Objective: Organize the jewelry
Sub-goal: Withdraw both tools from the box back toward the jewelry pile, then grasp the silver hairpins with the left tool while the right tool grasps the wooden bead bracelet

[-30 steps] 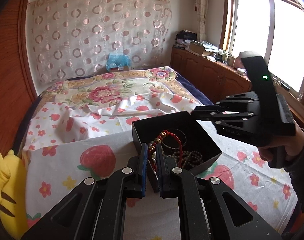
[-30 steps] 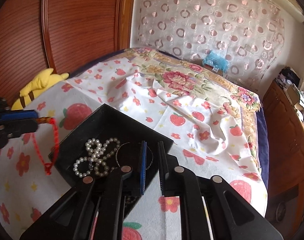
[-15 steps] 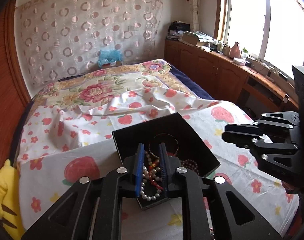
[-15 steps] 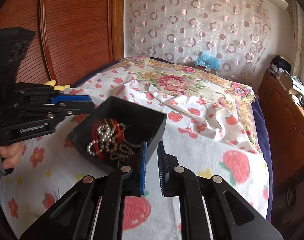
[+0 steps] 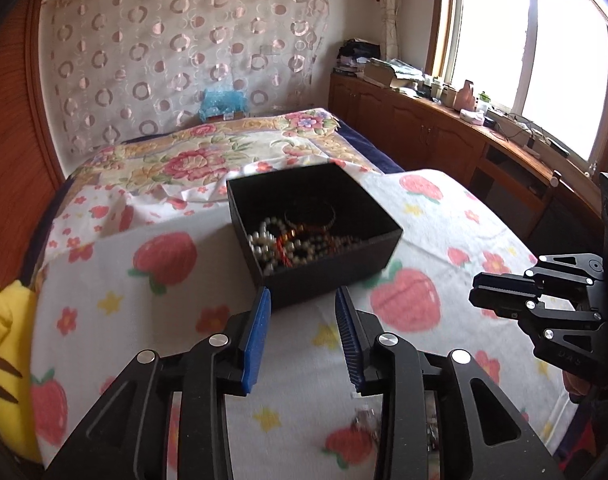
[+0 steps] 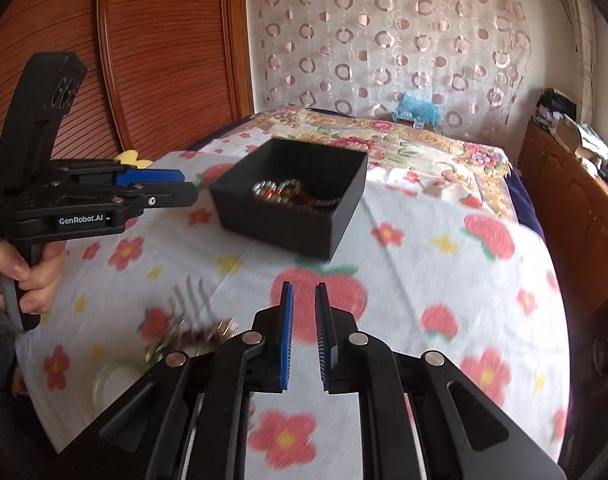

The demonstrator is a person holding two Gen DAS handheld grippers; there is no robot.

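Left gripper [image 5: 302, 300]: jaws spread wide, nothing between them. Right gripper [image 6: 303, 292]: jaws parted by a narrow gap, holding nothing. The black jewelry box [image 5: 360, 254] sits on the strawberry-print cloth [image 5: 164, 312] just ahead of the left jaws and farther ahead of the right jaws. It contains a pearl strand [image 5: 264, 246] and bracelets [image 5: 310, 218]. Blurred jewelry pieces [image 6: 192, 326] lie left of the right jaws.

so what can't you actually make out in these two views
- Loose jewelry on the bed near the camera, right wrist view: motion blur leaves only streaks; the pieces cannot be identified.
- The same pile, left wrist view: mostly hidden behind the left gripper.
- Contents of the black box: pearls and a bangle show, but the tangle cannot be counted. The box wall hides more in the right wrist view.
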